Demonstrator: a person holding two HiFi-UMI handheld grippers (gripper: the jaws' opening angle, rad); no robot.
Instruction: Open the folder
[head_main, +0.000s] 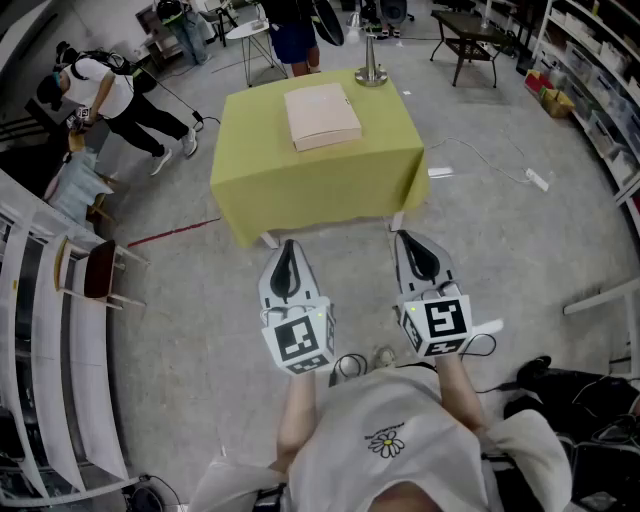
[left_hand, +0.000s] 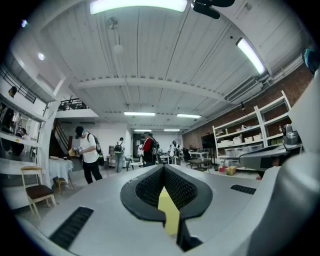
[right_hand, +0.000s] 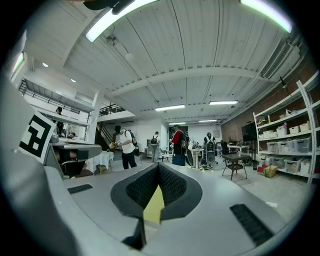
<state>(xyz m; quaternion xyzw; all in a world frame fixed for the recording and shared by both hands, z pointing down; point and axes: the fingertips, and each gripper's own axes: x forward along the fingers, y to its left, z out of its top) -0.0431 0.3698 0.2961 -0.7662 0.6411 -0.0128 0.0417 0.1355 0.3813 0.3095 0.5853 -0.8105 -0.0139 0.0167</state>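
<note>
Head view: closed beige rectangular cardboard folder (head_main: 322, 116) lies flat on a table under a yellow-green cloth (head_main: 300, 190), toward the far half of the top. A silver metal stand with a round base (head_main: 371, 72) sits at the far edge, just beyond the folder. Left gripper (head_main: 288, 245) and right gripper (head_main: 408, 238) are held side by side over the grey floor, near the table's front edge and apart from the folder. A wooden chair with a dark seat (head_main: 95, 272) stands at the left.

Left gripper view: left gripper (left_hand: 163, 167) points level into the room; black ribbed pads meet at the tip, clenched on nothing. A yellow-green strip (left_hand: 168, 212) shows through the slot below the pads. A person in a white shirt and dark cap (left_hand: 89, 155) stands at the left; white storage shelves (left_hand: 250, 145) line the right wall.

Right gripper view: right gripper (right_hand: 158, 165) likewise level, pads together at the tip, nothing grasped. A small black table (right_hand: 232, 160) stands right of centre.
</note>
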